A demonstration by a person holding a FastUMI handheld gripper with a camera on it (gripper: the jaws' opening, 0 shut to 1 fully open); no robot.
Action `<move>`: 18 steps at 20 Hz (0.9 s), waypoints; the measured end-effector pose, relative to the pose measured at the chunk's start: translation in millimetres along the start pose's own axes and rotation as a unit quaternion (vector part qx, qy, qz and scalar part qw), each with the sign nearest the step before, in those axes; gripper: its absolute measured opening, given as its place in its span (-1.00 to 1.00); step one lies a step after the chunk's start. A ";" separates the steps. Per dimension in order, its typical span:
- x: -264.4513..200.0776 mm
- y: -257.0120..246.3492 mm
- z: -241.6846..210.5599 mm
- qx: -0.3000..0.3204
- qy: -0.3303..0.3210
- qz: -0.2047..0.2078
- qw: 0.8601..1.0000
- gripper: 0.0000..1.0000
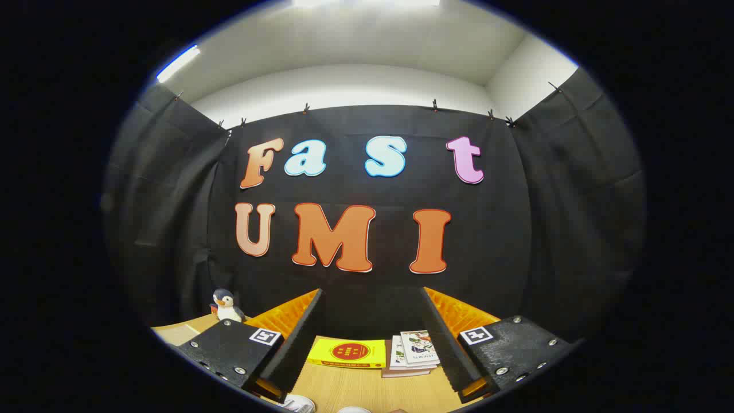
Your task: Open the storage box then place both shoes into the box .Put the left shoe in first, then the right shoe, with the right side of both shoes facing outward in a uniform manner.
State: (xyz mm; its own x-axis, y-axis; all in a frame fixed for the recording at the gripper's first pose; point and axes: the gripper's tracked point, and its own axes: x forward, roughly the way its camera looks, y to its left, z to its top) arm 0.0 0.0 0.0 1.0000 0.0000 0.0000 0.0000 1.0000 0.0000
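Standing wide apart, the two fingers of the gripper [371, 321] hold nothing; each black pad has an orange backing and a black mount with a square marker. Between the fingers lies the wooden table [367, 387]. Just ahead of them, on the table, rest a yellow book [347, 353] and, touching its right side, a stack of booklets [414, 353]. Below the left finger, at the near table edge, a white object [298, 404] shows partly, possibly a shoe; its identity cannot be told. A second pale object [354, 409] sits just beside it, cut off. Beyond the left finger, a toy penguin [227, 306] stands upright against the black cloth wall [493, 241].
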 end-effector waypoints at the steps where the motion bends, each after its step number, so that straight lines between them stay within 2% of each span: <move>1: 1.4 -2.0 -7.5 -0.005 0.008 0.000 1.000 0.95; 13: 3.3 -11.5 -8.4 0.003 0.010 0.011 1.000 0.95; 18: 6.8 2.2 -7.6 0.007 0.013 0.026 1.000 0.95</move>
State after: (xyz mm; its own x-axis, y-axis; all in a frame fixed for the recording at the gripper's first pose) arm 6.8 2.2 -7.6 0.9984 0.0513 -0.0250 -0.0510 0.9986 0.0141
